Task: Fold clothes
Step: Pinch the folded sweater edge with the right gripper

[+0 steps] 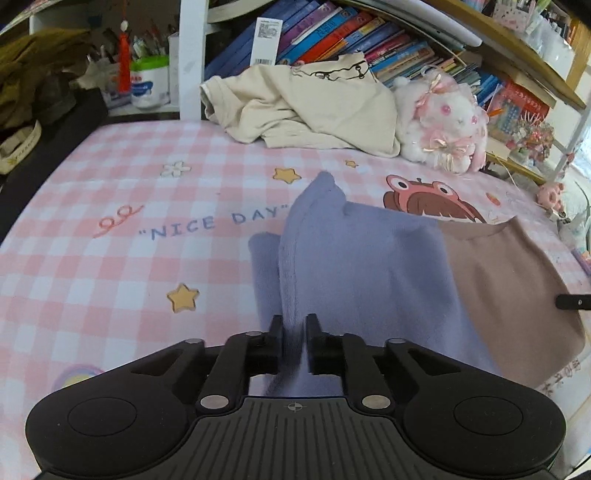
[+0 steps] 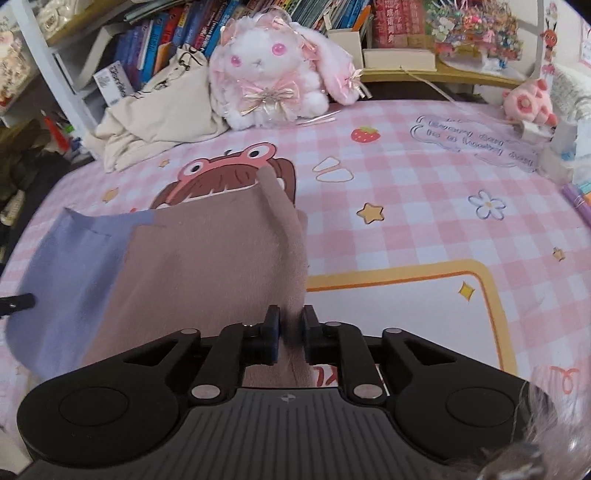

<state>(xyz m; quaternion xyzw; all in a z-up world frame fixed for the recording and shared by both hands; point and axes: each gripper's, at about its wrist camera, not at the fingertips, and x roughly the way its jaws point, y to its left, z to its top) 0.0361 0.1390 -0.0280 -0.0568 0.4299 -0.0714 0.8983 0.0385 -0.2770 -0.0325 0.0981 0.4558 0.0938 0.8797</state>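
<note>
- The pink checked mat with cartoon prints spreads out beneath and ahead of both claws.
- The two-tone garment, purple on one half and brown on the other, is lifted above the mat and hangs stretched between the two claws; its far edge droops toward the frog-hat cartoon print.
- The cream shirt lies crumpled well ahead of the left claw, against the books at the back.
- The white and pink bunny plush sits straight ahead of the right claw, far off, just beside the cream shirt.
- The left gripper has its jaws drawn narrow and clamped on a bunched fold of the purple half, which rises directly in front of it and runs off to its right.
- The right gripper is likewise pinched narrow on the brown half's edge, with the cloth rising ahead of it and spreading to its left toward the purple part.
- A small pink plush toy sits far ahead and to the right of the right claw, at the mat's far corner.
</note>
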